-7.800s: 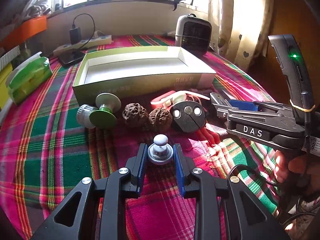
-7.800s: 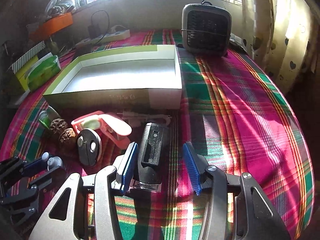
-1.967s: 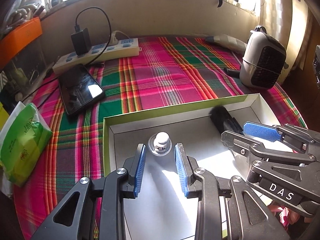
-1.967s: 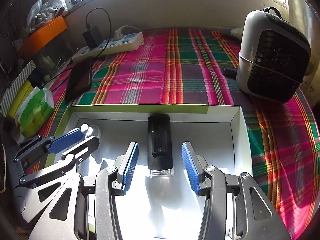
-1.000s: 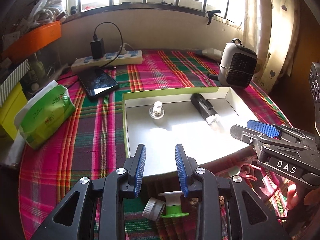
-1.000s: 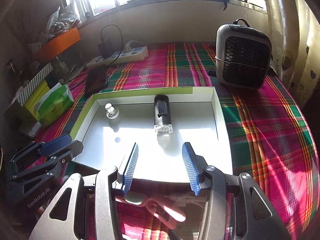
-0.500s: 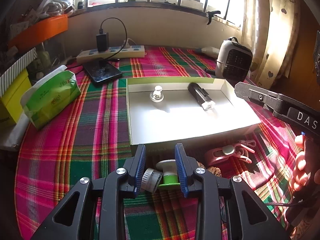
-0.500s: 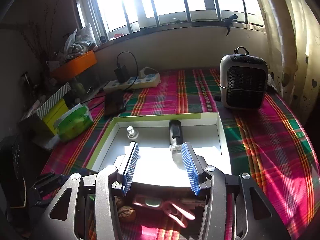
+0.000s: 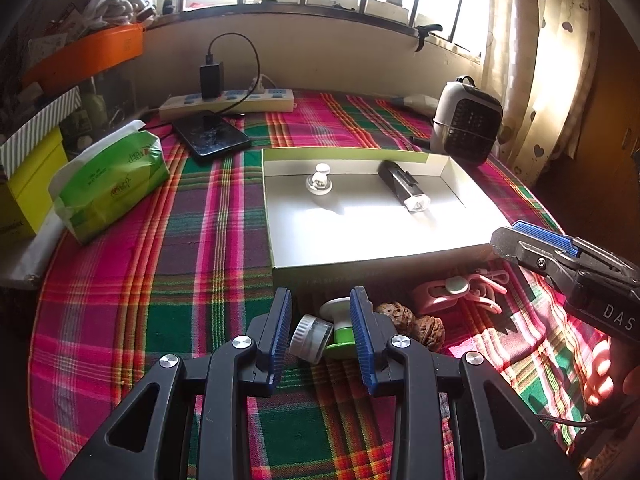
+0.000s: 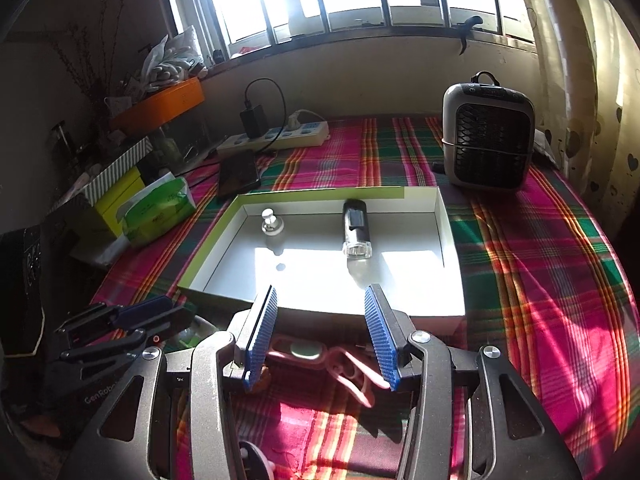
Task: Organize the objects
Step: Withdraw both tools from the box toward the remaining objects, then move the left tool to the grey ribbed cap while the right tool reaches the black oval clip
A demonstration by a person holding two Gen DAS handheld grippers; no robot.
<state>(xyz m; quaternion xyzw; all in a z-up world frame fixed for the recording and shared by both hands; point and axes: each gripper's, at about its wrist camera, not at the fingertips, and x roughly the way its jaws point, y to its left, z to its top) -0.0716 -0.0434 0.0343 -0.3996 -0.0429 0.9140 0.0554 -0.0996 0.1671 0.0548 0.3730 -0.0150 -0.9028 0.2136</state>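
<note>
A shallow white box with a green rim point(image 9: 276, 216) point(image 10: 450, 236) lies on the plaid cloth. In it stand a small silver knob point(image 9: 319, 179) point(image 10: 271, 222) and a black flashlight point(image 9: 403, 185) point(image 10: 356, 226). In front of the box lie a green and white cap piece point(image 9: 326, 330), two walnuts point(image 9: 412, 320) and a pink clip tool point(image 9: 456, 290) point(image 10: 320, 354). My left gripper point(image 9: 320, 332) is open, its blue pads on either side of the green and white cap piece. My right gripper point(image 10: 318, 336) is open above the pink clip tool.
A green tissue pack point(image 9: 108, 182), a phone point(image 9: 210, 138), a power strip point(image 9: 228, 102) and a small grey heater point(image 9: 466, 124) point(image 10: 488, 140) stand around the box. Yellow boxes point(image 9: 24, 184) sit at the left edge. A curtain hangs at right.
Both grippers have pulled back from the box and come down in front of it. The knob and the flashlight stay in the box. The left pads now flank the green and white cap piece.
</note>
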